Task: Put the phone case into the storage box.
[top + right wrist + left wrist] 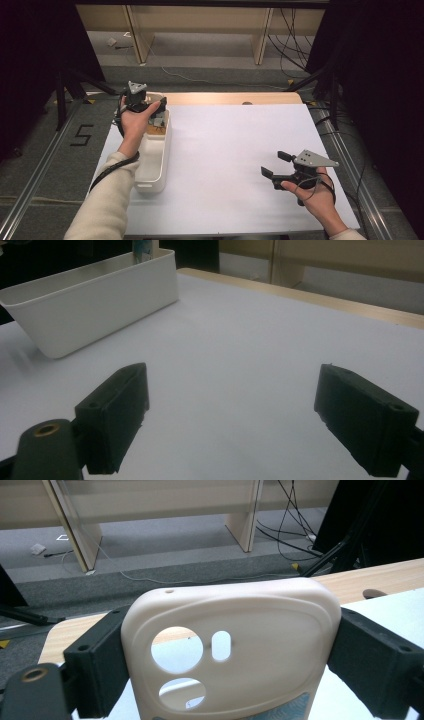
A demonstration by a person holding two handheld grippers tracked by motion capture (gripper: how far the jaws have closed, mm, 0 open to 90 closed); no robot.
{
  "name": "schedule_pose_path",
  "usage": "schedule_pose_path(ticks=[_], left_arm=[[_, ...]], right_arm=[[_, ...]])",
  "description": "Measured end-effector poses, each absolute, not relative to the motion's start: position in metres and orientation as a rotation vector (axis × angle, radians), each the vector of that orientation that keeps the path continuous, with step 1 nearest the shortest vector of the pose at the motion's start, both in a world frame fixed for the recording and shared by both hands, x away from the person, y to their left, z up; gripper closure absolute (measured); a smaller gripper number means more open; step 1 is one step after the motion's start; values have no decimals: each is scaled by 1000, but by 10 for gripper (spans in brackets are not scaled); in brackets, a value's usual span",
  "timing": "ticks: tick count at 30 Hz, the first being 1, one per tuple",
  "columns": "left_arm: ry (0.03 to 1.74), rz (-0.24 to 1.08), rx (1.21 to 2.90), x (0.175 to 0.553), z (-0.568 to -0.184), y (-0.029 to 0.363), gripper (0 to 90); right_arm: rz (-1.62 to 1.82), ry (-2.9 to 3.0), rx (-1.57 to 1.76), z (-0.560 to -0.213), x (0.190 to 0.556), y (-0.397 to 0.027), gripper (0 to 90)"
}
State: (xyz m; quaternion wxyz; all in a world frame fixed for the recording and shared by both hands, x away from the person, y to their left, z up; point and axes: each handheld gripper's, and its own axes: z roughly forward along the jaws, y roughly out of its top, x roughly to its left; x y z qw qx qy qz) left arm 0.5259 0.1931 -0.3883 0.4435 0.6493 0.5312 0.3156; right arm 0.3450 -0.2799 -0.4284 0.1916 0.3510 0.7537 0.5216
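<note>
Your left gripper clamps a beige phone case above the far end of the white bin; your right gripper rests empty, jaws wide, well right of it. Likely next: lifting the case clear

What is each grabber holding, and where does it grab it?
The left gripper squeezes a beige phone case by its two long side edges, near the camera holes. The right gripper holds nothing.

A lab recording bay: black curtains, tripod legs, loose floor cables, floor rails
</note>
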Motion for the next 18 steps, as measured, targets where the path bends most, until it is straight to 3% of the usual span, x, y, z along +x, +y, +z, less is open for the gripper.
schedule_pose_path(ticks=[18], left_arm=[[1333, 778, 1621, 529, -392, 192, 107]], right_arm=[[1466, 2117, 983, -429, 346, -279, 153]])
